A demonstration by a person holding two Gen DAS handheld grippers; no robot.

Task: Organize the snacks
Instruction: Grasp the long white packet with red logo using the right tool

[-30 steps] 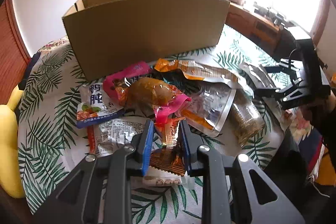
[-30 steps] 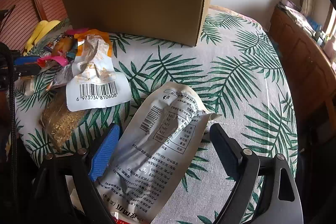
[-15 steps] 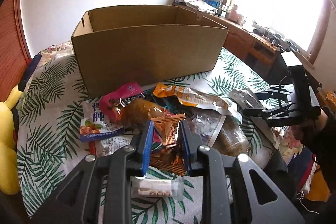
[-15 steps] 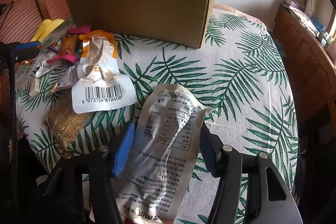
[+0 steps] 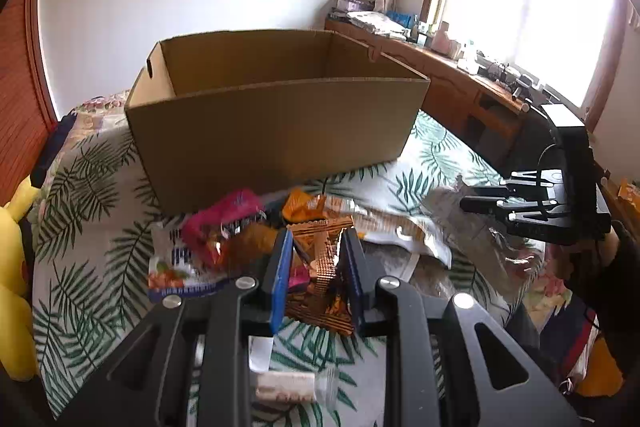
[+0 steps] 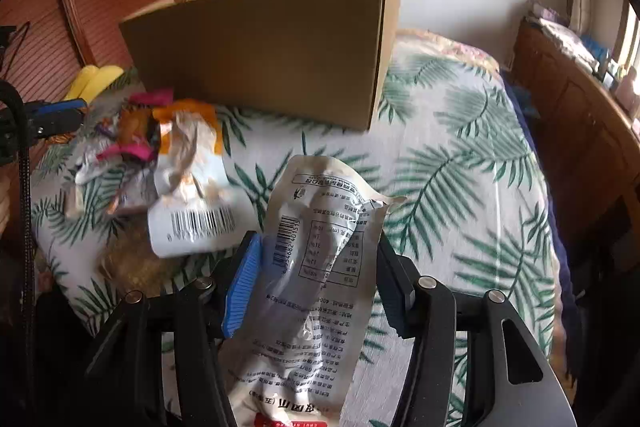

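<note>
An open cardboard box (image 5: pixel 280 131) (image 6: pixel 260 59) stands at the back of the table on a leaf-print cloth (image 6: pixel 460 167). In front of it lies a pile of snack packets (image 5: pixel 224 239) (image 6: pixel 160 155). My left gripper (image 5: pixel 316 259) is shut on an orange foil packet (image 5: pixel 320 267), held above the pile. The right gripper (image 6: pixel 316 267) is shut on a long silver-white pouch (image 6: pixel 320 247) with printed text, lifted off the cloth. In the left wrist view the right gripper (image 5: pixel 480 203) shows at the right with that pouch (image 5: pixel 452 215).
A yellow soft toy (image 5: pixel 12 267) sits at the table's left edge. A small clear pack of biscuits (image 5: pixel 292 385) lies under the left gripper. A wooden sideboard (image 5: pixel 460 83) with clutter runs under the window. A white barcode pouch (image 6: pixel 192 219) lies left of the right gripper.
The right jaws closed from wide apart onto the silver-white pouch and raised it. The left gripper rose with the orange packet, so the box's inside now shows.
</note>
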